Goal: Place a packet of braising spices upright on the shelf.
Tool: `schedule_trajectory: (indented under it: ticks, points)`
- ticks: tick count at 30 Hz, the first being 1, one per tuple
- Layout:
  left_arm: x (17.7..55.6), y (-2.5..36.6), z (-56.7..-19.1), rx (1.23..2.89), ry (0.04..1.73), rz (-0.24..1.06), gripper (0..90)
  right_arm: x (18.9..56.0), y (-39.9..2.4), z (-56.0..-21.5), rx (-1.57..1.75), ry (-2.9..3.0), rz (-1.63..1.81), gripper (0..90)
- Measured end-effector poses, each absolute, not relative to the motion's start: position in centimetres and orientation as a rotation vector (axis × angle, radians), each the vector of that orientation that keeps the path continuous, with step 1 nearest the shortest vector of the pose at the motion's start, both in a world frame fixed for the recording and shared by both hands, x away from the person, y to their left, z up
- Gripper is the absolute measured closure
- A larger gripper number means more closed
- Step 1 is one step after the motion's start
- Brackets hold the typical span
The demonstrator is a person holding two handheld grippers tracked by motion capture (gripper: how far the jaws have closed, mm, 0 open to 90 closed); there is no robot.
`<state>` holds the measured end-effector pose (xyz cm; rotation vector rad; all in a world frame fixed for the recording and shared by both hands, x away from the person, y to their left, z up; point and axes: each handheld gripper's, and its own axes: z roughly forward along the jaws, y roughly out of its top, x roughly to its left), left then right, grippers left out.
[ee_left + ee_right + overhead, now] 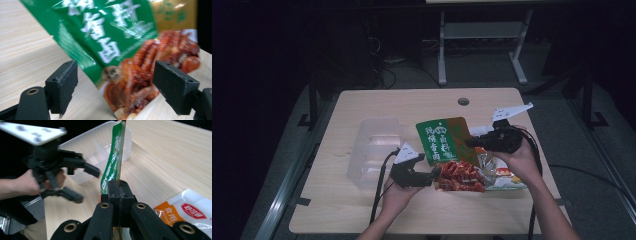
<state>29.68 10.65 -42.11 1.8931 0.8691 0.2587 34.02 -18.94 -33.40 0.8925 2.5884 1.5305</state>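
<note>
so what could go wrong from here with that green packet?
1. The right gripper pinches the green packet by one edge while the left gripper is open; it could slip or swing.
2. The dangling packet may snag the white packet lying below it.
3. The clear bin stands nearby; the hanging packet could catch its rim.

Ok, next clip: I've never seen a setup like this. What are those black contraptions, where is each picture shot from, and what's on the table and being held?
A person sits at a wooden table with a hand-held claw in each hand. One picture looks down from above; the other two come from cameras riding on each claw, looking along its black jaws. The right claw is shut on the edge of a green snack bag and holds it up off the table. The left claw is open, its jaws wide on either side of the bag's lower end, not gripping. Also on the table: a clear plastic bin at the left and a white and orange packet under the right hand.
</note>
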Motion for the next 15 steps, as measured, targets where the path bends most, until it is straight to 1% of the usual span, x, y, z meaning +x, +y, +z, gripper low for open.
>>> schedule_trajectory:
  ticks: [2,5,7,8,10,12,15]
  points:
    - [30.0,10.3,-42.4,1.897,0.897,0.239,18.6,33.6,-19.1,-33.2,0.859,2.591,1.533,90.0]
    - [30.6,10.0,-42.6,1.914,0.886,0.214,18.6,33.2,-19.4,-33.2,0.826,2.589,1.544,90.0]
    - [31.1,9.8,-42.7,1.907,0.87,0.163,22.3,33.1,-19.6,-33.3,0.82,2.589,1.545,90.0]
    - [31.3,9.7,-42.7,1.893,0.855,0.115,29.0,33.1,-19.6,-33.4,0.82,2.587,1.545,90.0]
    - [31.5,9.6,-42.7,1.87,0.867,0.083,37.2,33.1,-19.9,-33.5,0.825,2.584,1.545,90.0]
    - [31.7,9.9,-42.6,1.851,0.858,0.063,51.1,33.0,-20.2,-33.7,0.843,2.577,1.552,90.0]
    - [31.8,10.2,-42.4,1.829,0.832,0.051,68.9,32.9,-20.8,-33.8,0.861,2.56,1.572,90.0]
